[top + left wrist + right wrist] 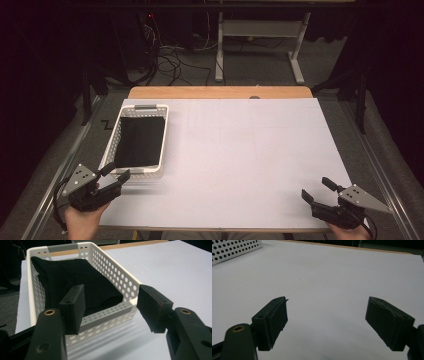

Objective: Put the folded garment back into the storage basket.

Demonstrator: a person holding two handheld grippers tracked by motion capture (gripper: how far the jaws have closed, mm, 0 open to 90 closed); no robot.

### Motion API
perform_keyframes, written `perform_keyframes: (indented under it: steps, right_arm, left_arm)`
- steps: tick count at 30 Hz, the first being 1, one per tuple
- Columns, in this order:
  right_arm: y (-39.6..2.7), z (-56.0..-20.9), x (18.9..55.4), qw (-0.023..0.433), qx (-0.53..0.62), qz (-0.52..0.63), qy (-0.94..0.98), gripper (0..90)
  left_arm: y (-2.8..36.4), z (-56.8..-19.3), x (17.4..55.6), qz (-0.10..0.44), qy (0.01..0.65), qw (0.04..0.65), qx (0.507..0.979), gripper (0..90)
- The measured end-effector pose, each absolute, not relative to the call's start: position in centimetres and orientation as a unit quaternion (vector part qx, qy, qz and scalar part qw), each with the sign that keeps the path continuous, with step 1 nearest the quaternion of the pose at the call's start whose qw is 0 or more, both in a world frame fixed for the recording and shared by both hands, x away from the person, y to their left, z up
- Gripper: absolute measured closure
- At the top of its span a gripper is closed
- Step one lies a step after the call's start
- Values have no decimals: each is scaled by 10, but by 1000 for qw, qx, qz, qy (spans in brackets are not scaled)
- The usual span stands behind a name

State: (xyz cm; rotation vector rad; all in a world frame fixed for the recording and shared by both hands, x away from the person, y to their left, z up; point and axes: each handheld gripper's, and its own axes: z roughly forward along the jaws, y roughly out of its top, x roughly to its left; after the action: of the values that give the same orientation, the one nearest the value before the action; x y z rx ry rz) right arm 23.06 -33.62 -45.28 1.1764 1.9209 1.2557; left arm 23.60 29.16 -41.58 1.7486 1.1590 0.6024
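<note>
Left claw (116, 176) open astride basket (118, 131) near rim; table (240, 150) centre open.

Looks like lab or test room, not home. Table (220, 92) with wooden edge, top covered by plain white sheet (240, 160). Beyond table: dark grey carpet floor, tangle of cables (170, 62) running to dim equipment with small red light (151, 16). White metal frame of second desk (260, 35) farther back. Black stands (361, 100) and metal rails (385, 175) flank table. Surroundings dark, only table lit.
</note>
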Motion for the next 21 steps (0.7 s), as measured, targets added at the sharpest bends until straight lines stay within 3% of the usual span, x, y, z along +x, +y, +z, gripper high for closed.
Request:
perform_keyframes:
  steps: [21]
  right_arm:
    - [-336, -453, 231, 278, 438, 467, 716, 184]
  left_arm:
    - [301, -429, 238, 245, 489, 460, 700, 375]
